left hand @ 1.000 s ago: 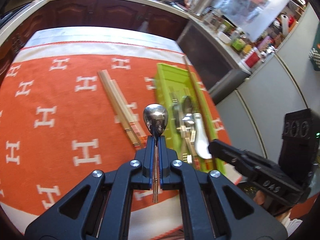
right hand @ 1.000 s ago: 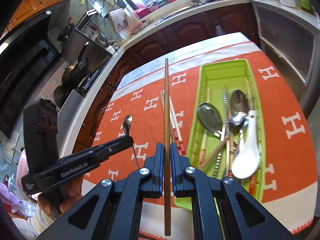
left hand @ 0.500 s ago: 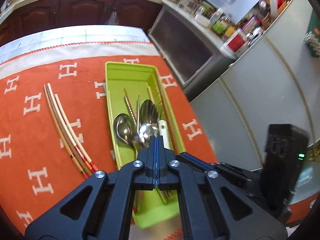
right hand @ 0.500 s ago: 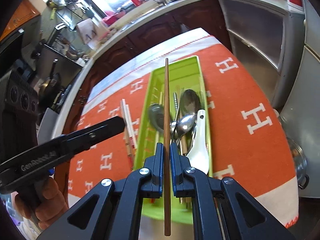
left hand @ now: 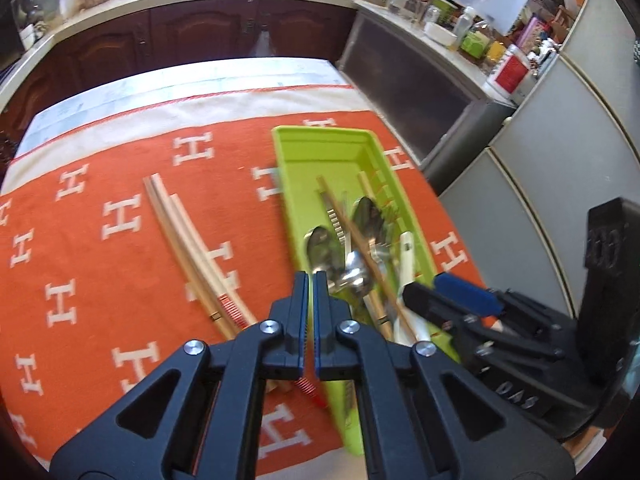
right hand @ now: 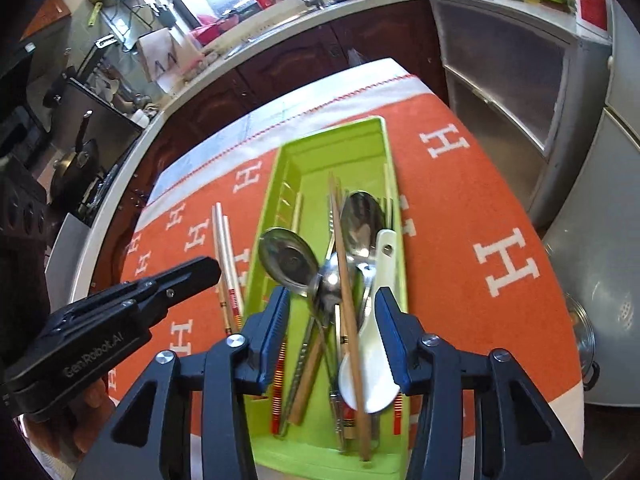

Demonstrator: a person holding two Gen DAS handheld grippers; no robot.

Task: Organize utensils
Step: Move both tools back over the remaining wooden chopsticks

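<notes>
1. Right black two-finger gripper (right hand: 334, 334) with blue pads: jaws opening, standing apart above the near half of the long lime-green plastic tray (right hand: 382, 148).
2. Between those jaws but touched by neither pad: a long brown wooden chopstick (right hand: 347, 280), lying lengthwise on top of the pile in the tray.
3. Under and around that chopstick: two large steel spoons (right hand: 286, 260), a small steel spoon (right hand: 329, 280) and a white ceramic soup spoon (right hand: 376, 368), heaped with other handles.
4. Left black two-finger gripper (left hand: 310, 286): jaws pressed together, nothing between them, tips over the tray's left wall.
5. Just left of the left gripper's tips: a bundle of pale wooden chopsticks with red-striped ends (left hand: 192, 252), lying on the orange cloth with white H marks (left hand: 100, 280), outside the tray.
6. Right of the left gripper, close by: the right gripper (left hand: 452, 300) over the tray's near end.
</notes>
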